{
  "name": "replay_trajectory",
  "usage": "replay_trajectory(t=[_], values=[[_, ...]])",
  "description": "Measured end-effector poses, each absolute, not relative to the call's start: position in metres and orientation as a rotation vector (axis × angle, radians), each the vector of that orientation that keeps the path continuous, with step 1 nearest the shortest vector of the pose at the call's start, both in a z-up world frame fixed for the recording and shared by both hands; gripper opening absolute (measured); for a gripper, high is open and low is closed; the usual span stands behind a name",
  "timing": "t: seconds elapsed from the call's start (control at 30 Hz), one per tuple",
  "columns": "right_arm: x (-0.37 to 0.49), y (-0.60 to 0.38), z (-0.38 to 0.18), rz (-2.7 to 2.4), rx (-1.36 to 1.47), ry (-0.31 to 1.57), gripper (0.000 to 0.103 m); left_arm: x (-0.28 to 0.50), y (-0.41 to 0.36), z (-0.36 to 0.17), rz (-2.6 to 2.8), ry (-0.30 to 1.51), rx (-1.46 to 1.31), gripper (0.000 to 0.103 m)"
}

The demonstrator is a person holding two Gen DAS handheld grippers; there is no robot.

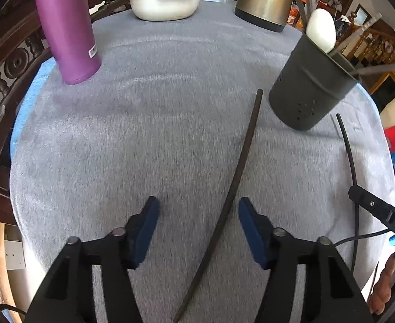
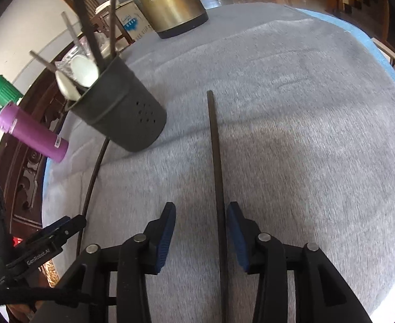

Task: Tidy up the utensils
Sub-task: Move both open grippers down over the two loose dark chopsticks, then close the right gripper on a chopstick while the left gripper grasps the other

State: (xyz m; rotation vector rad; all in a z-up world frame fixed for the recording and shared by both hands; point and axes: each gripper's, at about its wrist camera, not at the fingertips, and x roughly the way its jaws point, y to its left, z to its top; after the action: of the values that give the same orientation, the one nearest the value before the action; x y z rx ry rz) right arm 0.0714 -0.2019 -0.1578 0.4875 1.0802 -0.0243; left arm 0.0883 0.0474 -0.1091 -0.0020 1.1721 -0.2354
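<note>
A dark grey utensil holder (image 1: pixel 309 86) stands on the grey cloth, with a white spoon (image 1: pixel 320 30) and several sticks in it. It also shows in the right wrist view (image 2: pixel 119 107). One dark chopstick (image 1: pixel 235 183) lies on the cloth between the fingers of my open left gripper (image 1: pixel 198 215), close to the right pad. A second dark chopstick (image 2: pixel 215 177) lies between the fingers of my open right gripper (image 2: pixel 200 218). Neither gripper touches a chopstick. The right gripper shows at the right edge of the left wrist view (image 1: pixel 359 196).
A purple tumbler (image 1: pixel 68 32) stands at the left, a white basin (image 1: pixel 165 1) at the back, a brass kettle (image 1: pixel 264 2) at the back right. The table cloth (image 1: pixel 143 134) ends at a rounded edge. A carved wooden rail (image 1: pixel 11 62) runs on the left.
</note>
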Motion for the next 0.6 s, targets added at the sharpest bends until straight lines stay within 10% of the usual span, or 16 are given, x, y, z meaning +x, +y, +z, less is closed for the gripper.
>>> replay_trajectory(t=[0.27,0.6], values=[[0.051,-0.195,-0.153,-0.027,0.442,1.085,0.039,0.061,0.042,-0.109,-0.329,1.223,-0.087,0.018],[0.031,-0.182,-0.137,0.09,0.484,1.081,0.034,0.033,0.051,-0.098,-0.369,1.221,-0.187,0.019]])
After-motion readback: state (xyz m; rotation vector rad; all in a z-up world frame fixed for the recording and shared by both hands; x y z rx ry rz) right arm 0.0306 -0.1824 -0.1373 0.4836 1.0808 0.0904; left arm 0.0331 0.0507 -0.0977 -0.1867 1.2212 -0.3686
